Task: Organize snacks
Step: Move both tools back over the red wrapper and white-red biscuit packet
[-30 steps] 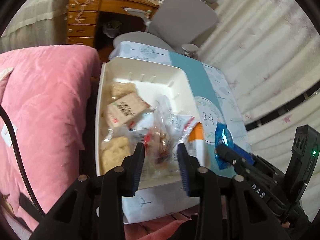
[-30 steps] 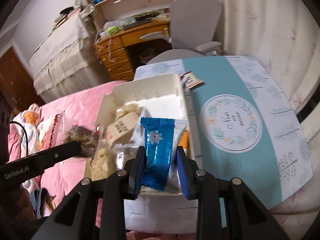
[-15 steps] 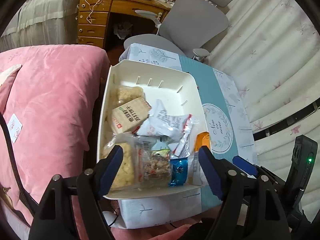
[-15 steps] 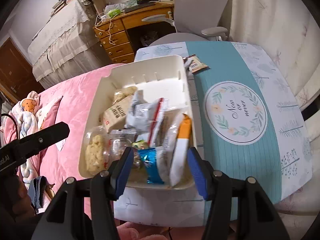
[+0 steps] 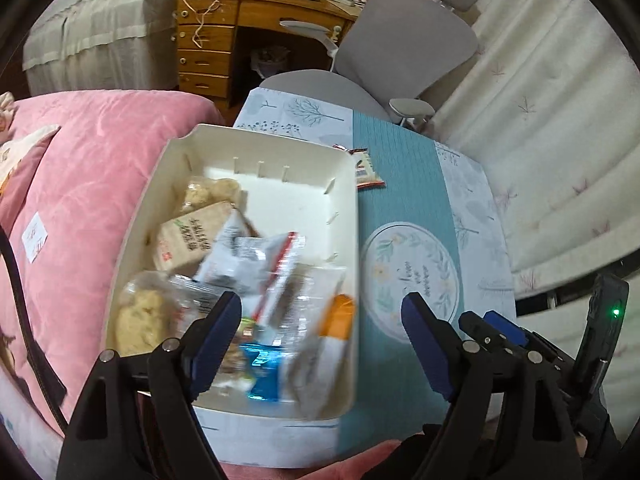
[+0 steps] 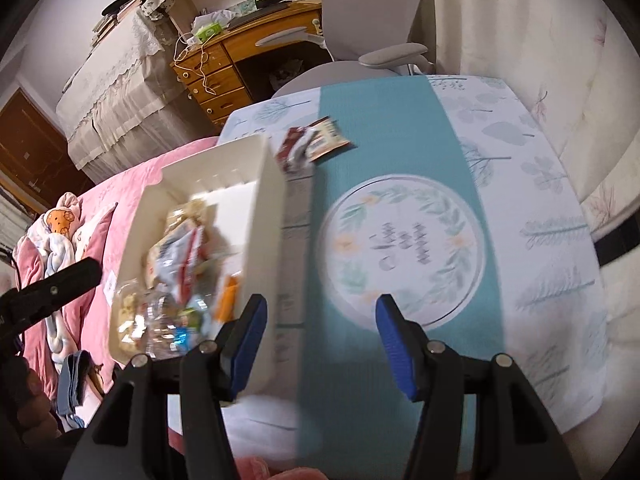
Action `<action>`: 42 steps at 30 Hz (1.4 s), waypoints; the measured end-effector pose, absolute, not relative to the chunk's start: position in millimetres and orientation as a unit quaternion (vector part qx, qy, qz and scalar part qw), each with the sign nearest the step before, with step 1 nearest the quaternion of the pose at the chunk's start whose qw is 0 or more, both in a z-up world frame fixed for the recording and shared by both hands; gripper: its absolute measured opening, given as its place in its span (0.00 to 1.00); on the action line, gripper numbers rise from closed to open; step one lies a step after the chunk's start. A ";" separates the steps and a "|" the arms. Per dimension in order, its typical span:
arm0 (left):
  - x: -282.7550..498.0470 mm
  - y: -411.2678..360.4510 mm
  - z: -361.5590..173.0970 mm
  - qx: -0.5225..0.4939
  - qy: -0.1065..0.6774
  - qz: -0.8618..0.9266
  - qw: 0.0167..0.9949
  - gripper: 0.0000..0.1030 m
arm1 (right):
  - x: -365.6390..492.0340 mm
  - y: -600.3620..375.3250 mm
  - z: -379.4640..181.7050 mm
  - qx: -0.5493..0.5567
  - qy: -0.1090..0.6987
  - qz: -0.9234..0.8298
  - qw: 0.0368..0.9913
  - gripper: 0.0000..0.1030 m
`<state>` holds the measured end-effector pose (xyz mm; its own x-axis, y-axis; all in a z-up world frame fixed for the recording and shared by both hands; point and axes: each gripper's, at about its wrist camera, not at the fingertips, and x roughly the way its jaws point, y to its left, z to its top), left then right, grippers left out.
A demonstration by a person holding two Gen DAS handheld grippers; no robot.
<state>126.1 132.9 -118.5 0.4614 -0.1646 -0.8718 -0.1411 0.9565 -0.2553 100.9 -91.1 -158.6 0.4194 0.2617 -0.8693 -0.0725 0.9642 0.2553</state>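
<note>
The left gripper [image 5: 320, 328] is held with its blue-padded jaws spread wide and nothing between them, above the near end of a white bin [image 5: 344, 184]. The right gripper [image 6: 318, 340] is likewise held apart and empty, over the teal runner [image 6: 384, 120] of a small table [image 6: 552, 184], just beside the bin's right wall [image 6: 264, 216].

The bin is set along the table's left edge, against a pink quilt [image 5: 92, 160]. Snack packets are heaped in its near half: a blue foil packet [image 5: 262, 372] at the near wall, an orange-ended packet [image 5: 340, 316] against the right wall, a clear bag of pale puffed pieces [image 5: 140, 316] in the near left corner, a white packet with a red strip [image 5: 256, 260] in the middle, and a tan packet [image 5: 188, 236] printed with dark characters too blurred to be read. The far end of the bin is bare.

Outside the bin, a small brown-and-white packet [image 6: 328, 140] and a red one [image 6: 290, 148] touching it are seen on the table near the far right corner of the bin; their print cannot be made out. A round floral emblem [image 6: 404, 248] on the runner carries cursive lettering, blurred by motion and not legible.

Beyond the table's far edge, a grey office chair [image 5: 404, 44] and a wooden desk [image 5: 208, 44] with drawers are seen, with a green box [image 6: 208, 32] on the desktop.
</note>
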 end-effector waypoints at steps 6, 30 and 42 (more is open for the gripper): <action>129.2 79.7 -131.2 -0.162 0.535 0.012 0.829 0.80 | 129.6 -142.5 -171.4 0.079 0.542 0.124 0.827 0.55; 292.4 22.3 -131.3 -0.091 0.590 -0.003 0.802 0.80 | 228.7 -162.9 -192.3 0.076 0.508 0.181 0.839 0.55; 410.8 63.9 -188.3 -0.033 0.653 0.013 0.757 0.80 | 305.3 -120.2 -228.3 0.059 0.500 0.199 0.841 0.55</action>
